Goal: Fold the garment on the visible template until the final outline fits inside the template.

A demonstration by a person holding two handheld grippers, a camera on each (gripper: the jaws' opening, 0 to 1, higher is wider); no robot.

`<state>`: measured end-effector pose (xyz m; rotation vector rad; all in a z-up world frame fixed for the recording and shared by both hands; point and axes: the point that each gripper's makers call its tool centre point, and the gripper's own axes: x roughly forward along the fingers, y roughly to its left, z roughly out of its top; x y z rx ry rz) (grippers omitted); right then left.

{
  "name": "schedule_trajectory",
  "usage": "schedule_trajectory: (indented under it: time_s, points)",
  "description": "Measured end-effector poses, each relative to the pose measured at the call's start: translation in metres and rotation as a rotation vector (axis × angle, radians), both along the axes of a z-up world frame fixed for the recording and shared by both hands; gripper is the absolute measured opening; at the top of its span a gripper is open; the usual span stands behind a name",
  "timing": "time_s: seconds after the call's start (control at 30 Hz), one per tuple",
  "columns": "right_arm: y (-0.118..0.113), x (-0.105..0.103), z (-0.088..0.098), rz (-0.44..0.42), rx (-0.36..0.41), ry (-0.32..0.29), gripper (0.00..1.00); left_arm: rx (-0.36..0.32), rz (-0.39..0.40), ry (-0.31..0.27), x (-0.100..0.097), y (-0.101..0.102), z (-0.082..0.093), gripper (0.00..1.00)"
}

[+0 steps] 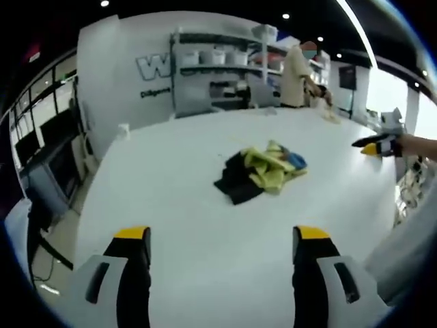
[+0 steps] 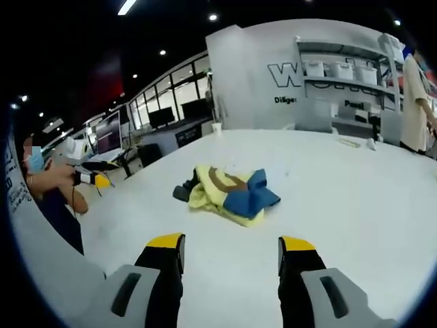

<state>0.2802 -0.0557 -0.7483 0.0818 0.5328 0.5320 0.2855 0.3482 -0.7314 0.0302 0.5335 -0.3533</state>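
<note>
In the left gripper view, the left claw (image 1: 222, 249) hangs released above the white worktop (image 1: 171, 178), the crumpled garment (image 1: 263, 171) at 12 o'clock, well apart. In the right gripper view, the right claw (image 2: 231, 254) is likewise released, the garment (image 2: 229, 191) at 12 o'clock.

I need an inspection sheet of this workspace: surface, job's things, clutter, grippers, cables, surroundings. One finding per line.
Surface: white table, bare around the clothing.
Job's things: crumpled garment, yellow, blue and black, in a heap, not folded; no template outline can be made out.
Clutter: small white cup near the far table edge.
Grippers: left gripper open, above the table, holding nothing; right gripper open, holding nothing.
Cables: dark cable on the floor beside the table.
Surroundings: shelves with white bins, monitors, a person standing at the shelves.
</note>
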Motion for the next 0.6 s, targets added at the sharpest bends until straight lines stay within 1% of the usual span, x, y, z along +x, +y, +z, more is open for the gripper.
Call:
schedule_trajectory:
  time_s: [0.17,0.27,0.3,0.37,0.43,0.5,0.53,0.57,0.6]
  points:
    - [0.004,0.016,0.003,0.013,0.004,-0.007,0.51,0.009,-0.006,0.000,0.007,0.002,0.002,0.76]
    - [0.003,0.033,0.010,0.019,-0.004,-0.022,0.51,0.031,-0.019,0.001,0.021,0.007,0.001,0.75]
    - [0.003,0.040,0.014,0.018,-0.011,-0.031,0.51,0.053,-0.048,0.002,0.025,0.008,0.002,0.75]
    - [0.003,0.055,0.016,0.022,-0.018,-0.036,0.51,0.083,-0.071,0.002,0.037,0.014,0.004,0.74]
    - [0.004,0.062,0.015,0.027,-0.025,-0.036,0.50,0.084,-0.071,0.000,0.042,0.016,0.004,0.72]
    - [0.006,0.063,0.015,0.030,-0.026,-0.035,0.50,0.082,-0.072,-0.001,0.048,0.018,0.005,0.71]
    - [0.007,0.074,0.016,0.038,-0.034,-0.030,0.50,0.082,-0.074,0.006,0.055,0.018,0.004,0.70]
    - [0.009,0.076,0.017,0.041,-0.034,-0.033,0.49,0.086,-0.075,0.009,0.059,0.018,0.004,0.69]
    - [0.011,0.079,0.018,0.044,-0.035,-0.036,0.49,0.096,-0.083,0.006,0.068,0.018,0.005,0.68]
